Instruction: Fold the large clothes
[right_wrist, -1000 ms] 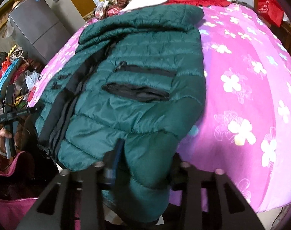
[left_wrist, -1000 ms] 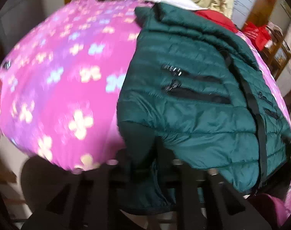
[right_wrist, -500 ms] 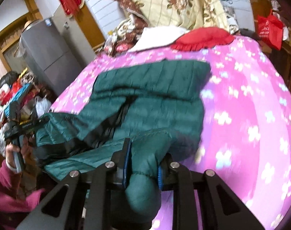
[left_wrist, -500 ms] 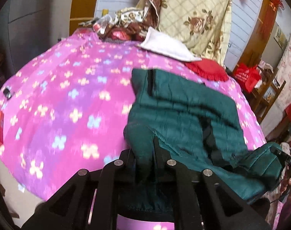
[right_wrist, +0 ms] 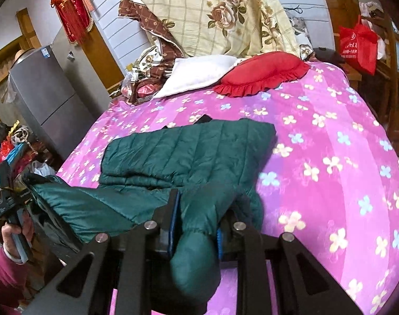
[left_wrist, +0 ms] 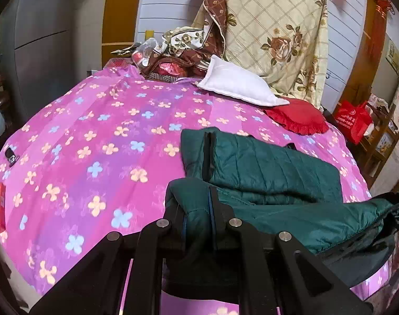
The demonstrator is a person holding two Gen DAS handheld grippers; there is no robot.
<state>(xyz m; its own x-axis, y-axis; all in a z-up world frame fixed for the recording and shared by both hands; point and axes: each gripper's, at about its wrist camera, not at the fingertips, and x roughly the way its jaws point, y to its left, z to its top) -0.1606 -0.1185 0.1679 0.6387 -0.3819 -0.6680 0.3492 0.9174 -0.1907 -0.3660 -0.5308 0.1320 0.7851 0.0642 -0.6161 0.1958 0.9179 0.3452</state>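
— Folding that green puffer jacket (left_wrist: 265, 173) in half is the step you're on, as I read it — its far part lies flat on the pink flowered bedspread (left_wrist: 94, 136), toward the near right side of the bed, and the near edge is lifted off it.

— So how do I carry it over cleanly?

— Bring both corners forward together at the same height, so the raised edge stays a straight line between your hands. Lay it down square on the far edge that rests short of the red cushion (right_wrist: 262, 74) and the white pillow (left_wrist: 236, 84). The padding is slippery and springy, I'd guess, so set it down low rather than dropping it, or the fold may slide askew.

— And my grips?

— Your left gripper (left_wrist: 198, 210) is pinched tight on one bunched corner of the jacket, with fabric bulging between the fingers. Your right gripper (right_wrist: 197, 210) is clamped on the other corner — its jaws have just been closing a little more on the thick wad, which spills out toward the camera. From the right wrist view, your left hand (right_wrist: 14, 232) holds its tool at the far end of the lifted edge, and the cloth sags between the two.
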